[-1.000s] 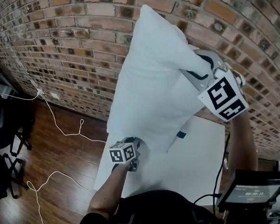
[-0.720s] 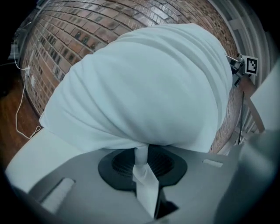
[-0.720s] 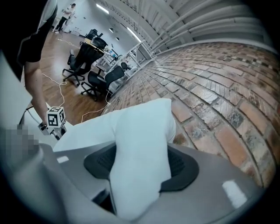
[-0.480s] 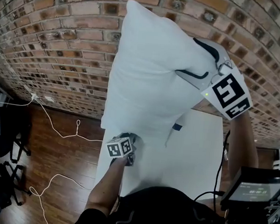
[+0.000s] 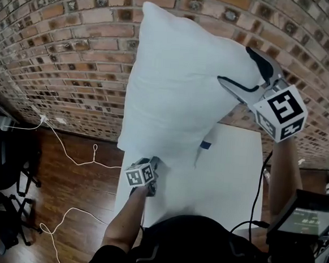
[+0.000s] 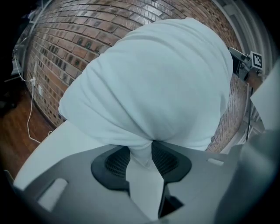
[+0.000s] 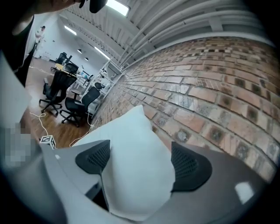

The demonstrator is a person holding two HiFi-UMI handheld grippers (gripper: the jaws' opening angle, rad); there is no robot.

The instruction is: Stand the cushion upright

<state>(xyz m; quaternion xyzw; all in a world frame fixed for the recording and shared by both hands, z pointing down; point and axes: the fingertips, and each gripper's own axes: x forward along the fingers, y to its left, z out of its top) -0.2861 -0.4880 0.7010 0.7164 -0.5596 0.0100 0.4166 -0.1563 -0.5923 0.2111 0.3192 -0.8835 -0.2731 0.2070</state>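
A plump white cushion (image 5: pixel 179 84) stands tall on the far end of the white table (image 5: pixel 229 178), leaning by the brick wall. My left gripper (image 5: pixel 155 163) is at its lower left corner; in the left gripper view the pads (image 6: pixel 118 161) pinch a twisted neck of the cushion (image 6: pixel 153 83)'s fabric, though the jaws have just been opening. My right gripper (image 5: pixel 240 69) is at the upper right corner. Its jaws have just been opening and stand wide, with the cushion (image 7: pixel 135 166)'s corner still lying between the pads (image 7: pixel 188 164).
The brick wall (image 5: pixel 63 46) runs right behind the cushion. Left of the table are a wooden floor with white cables (image 5: pixel 77 155) and black office chairs (image 5: pixel 4 155). A screen (image 5: pixel 305 218) sits at the lower right. A small blue tag (image 5: pixel 206 144) hangs under the cushion.
The right gripper has swung out to the right and rolled, and its jaws have spread off the cushion's corner. The cushion now stands taller and fuller. The left gripper sank slightly.
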